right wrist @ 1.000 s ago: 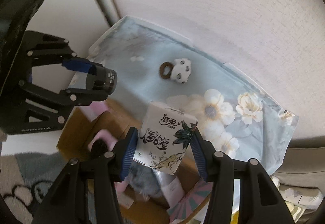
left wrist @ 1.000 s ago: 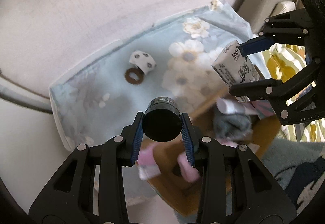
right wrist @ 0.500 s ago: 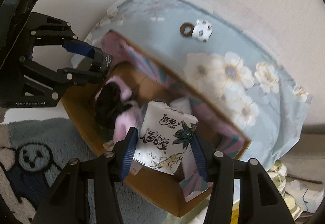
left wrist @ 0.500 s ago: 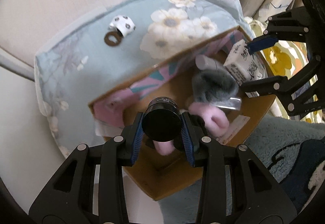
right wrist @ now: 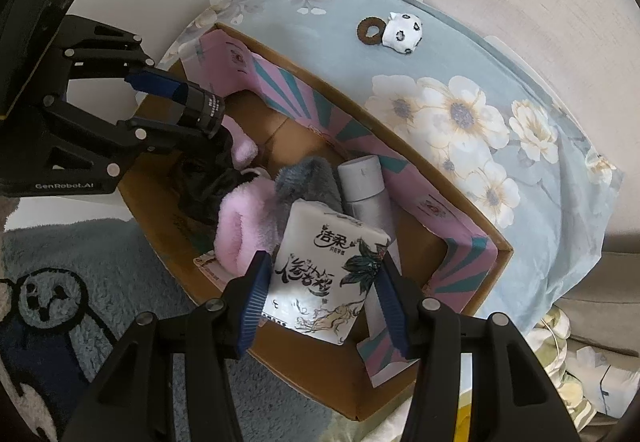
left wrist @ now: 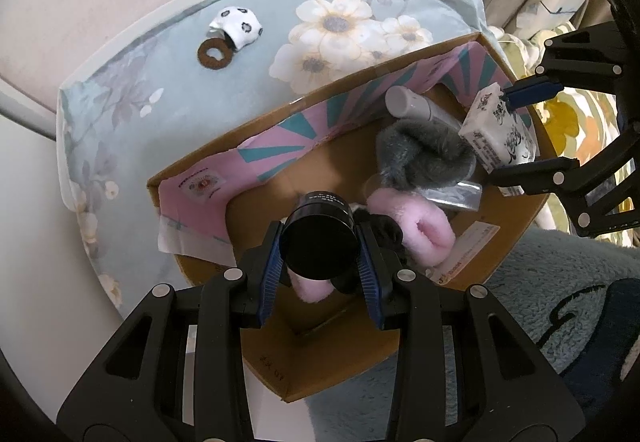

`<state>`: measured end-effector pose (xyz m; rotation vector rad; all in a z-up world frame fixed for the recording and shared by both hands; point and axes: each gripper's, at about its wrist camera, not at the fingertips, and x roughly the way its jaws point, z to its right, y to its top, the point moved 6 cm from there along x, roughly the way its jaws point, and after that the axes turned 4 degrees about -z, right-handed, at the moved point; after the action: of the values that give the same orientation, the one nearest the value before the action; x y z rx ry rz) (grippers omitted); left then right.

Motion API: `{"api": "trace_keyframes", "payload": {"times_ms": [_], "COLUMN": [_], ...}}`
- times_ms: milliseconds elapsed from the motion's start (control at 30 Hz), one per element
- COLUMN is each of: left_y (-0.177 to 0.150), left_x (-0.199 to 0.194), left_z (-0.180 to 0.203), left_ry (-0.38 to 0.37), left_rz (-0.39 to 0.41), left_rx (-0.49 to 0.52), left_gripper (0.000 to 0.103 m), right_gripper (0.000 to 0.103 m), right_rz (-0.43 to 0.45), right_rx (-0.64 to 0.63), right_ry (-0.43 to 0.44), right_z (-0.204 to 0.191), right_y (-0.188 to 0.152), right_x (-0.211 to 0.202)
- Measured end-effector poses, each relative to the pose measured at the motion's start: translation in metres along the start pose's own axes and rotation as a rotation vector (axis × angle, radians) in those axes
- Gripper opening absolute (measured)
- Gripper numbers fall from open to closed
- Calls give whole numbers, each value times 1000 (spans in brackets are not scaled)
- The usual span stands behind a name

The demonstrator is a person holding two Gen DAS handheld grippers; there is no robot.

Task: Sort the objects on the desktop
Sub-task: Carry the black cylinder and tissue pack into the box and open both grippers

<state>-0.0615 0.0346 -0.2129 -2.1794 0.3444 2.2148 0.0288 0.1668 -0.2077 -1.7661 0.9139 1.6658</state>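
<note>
Both hand-held grippers have come from over the flowered bench to hang low over the cardboard box [left wrist: 516,238], loads clamped.
Left hand-held gripper [left wrist: 319,256] pinches a black lens [left wrist: 319,242]; right hand-held gripper [right wrist: 320,292] a tissue pack [right wrist: 326,274]. Lower each onto bare cardboard before letting go. Box holds, largest first: grey plush [left wrist: 424,157], pink plush [left wrist: 416,230], grey tube [right wrist: 364,185].

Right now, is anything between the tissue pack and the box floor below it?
Yes. The tissue pack, held in the right gripper, hangs over the grey fluffy item, the pink fluffy item and a grey tube lying in the box.
</note>
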Motion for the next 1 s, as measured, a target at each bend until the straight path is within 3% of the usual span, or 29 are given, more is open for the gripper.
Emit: {"api": "trace_keyframes", "payload": {"times_ms": [200,233,267,300,333,433,1000], "left_y": [2,2,2,2,3,6,14], "left_x": [5,7,8,8,7,3,-21], "left_z": [3,4,4,4,4,6,2], "left_ry": [12,14,15,16,24,41,77], "left_rz": [-15,-29,-35,-34,-17,14,62], "left_rx": [17,14,9,6,9,25,55], "left_gripper": [34,40,58,75,102,103,103], "right_gripper": [51,56,61,73,88,102,102], "right_rz": [-24,-25,-25,-21,-16,-7,71], "right_rx": [28,35,42,46,48,44,3], "right_ry": [23,28,35,38,37,34,7], "right_z": [4,4,5,6,6,7,6], "right_y": [-2,-2,-2,-2,-1,-1,3], "right_x": [6,6,6,6,5,3,-22]}}
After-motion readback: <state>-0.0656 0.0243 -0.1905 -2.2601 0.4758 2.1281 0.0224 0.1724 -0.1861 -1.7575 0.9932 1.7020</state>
